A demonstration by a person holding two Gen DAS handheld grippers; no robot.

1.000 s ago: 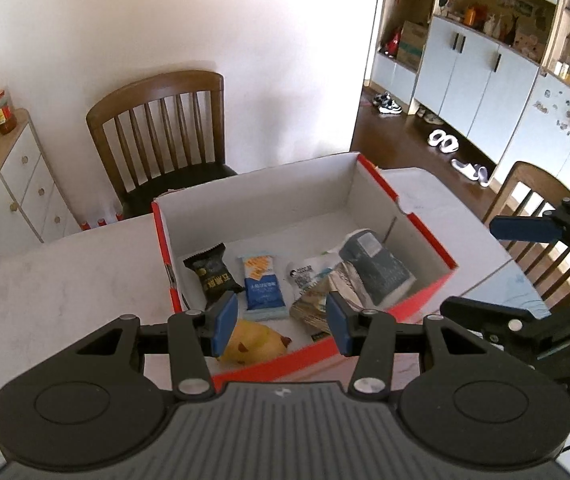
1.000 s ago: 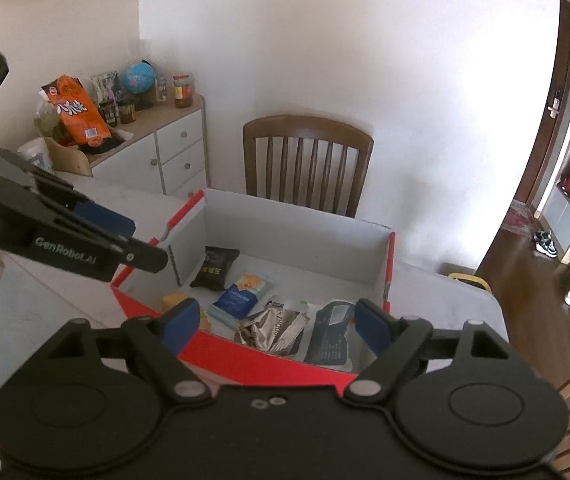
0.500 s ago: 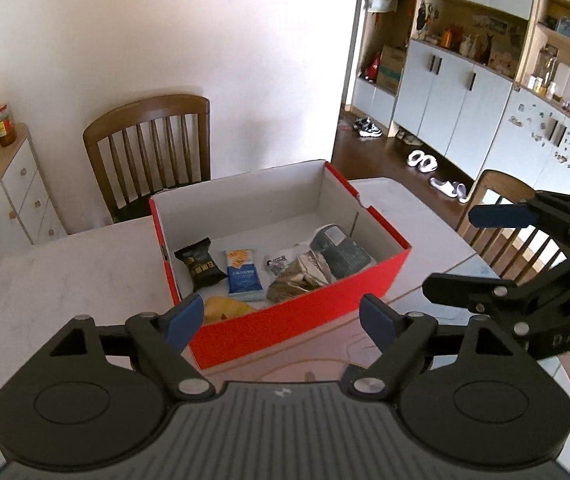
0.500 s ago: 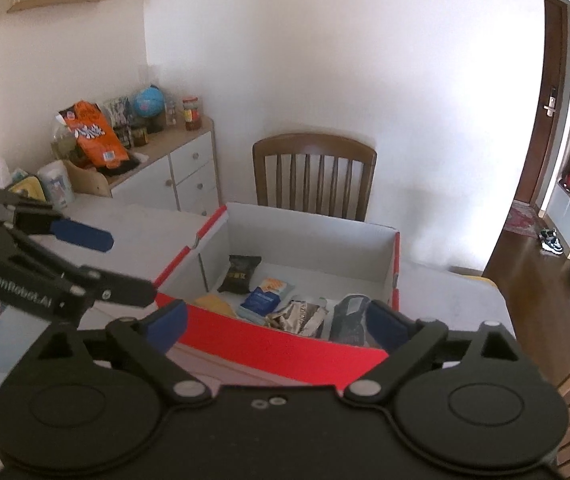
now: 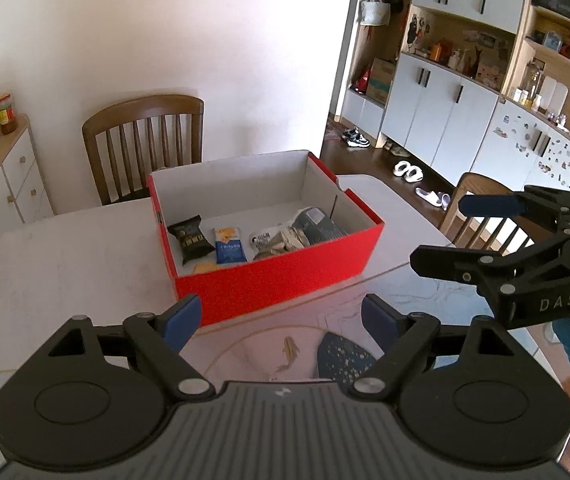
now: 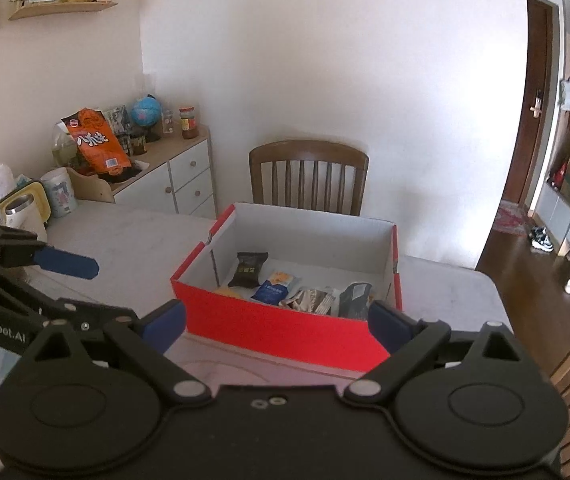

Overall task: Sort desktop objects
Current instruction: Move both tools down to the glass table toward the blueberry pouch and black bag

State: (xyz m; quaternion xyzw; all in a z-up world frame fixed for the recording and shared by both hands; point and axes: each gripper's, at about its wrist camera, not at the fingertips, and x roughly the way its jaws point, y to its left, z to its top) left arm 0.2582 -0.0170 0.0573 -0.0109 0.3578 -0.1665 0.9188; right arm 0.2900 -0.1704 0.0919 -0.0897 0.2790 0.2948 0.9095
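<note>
Red box (image 5: pixel 277 280) w/ snack packets (image 5: pixel 227 245) sits ahead of both grippers; jaws wide, empty.

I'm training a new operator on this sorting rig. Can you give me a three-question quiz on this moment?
1. True or false: the left tool is shut on a packet.
2. Where do the snack packets lie? A) on the table B) in the red box C) on the chair
3. Fill in: the black packet lies beside the ____ packet.

Key: 1 false, both the left and right tool are open and hold nothing; 2 B; 3 blue.
</note>
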